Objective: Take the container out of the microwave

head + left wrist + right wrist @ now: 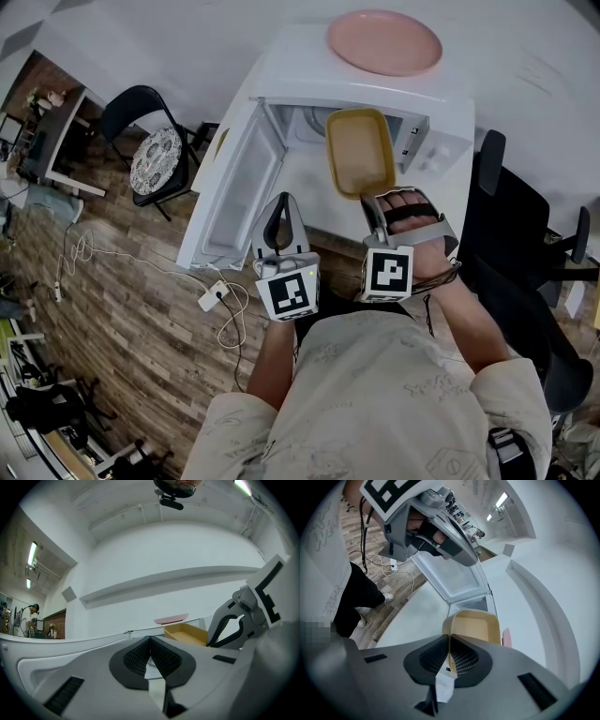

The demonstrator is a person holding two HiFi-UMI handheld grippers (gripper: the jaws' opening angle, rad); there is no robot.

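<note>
- Your left gripper (281,208), low in the centre of the head view, points level. Its jaws are pressed together on nothing, and it waits just beside the open microwave door (236,187).
- Your right gripper (373,199), just to the right of it, tilts down and away from you. Its jaws are pinched almost closed on the near rim of the yellow container (359,150), and the right gripper view shows the thin wall between the pads.
- The container looks empty and hangs from that one edge in mid-frame. Its near end is out over the white tabletop (307,183) and its far end is at the mouth of the microwave (300,70). I can't tell whether it is fully clear.
- I judge the step in hand to be the withdrawal, and it is mostly done. Next, draw the container toward you and out of the opening. Hold it level, since a one-edge grip lets it sag, then set it down on the tabletop.
- Farthest from you, at the upper centre, a pink plate (384,42) sits on top of the microwave. Leave it alone.
</note>
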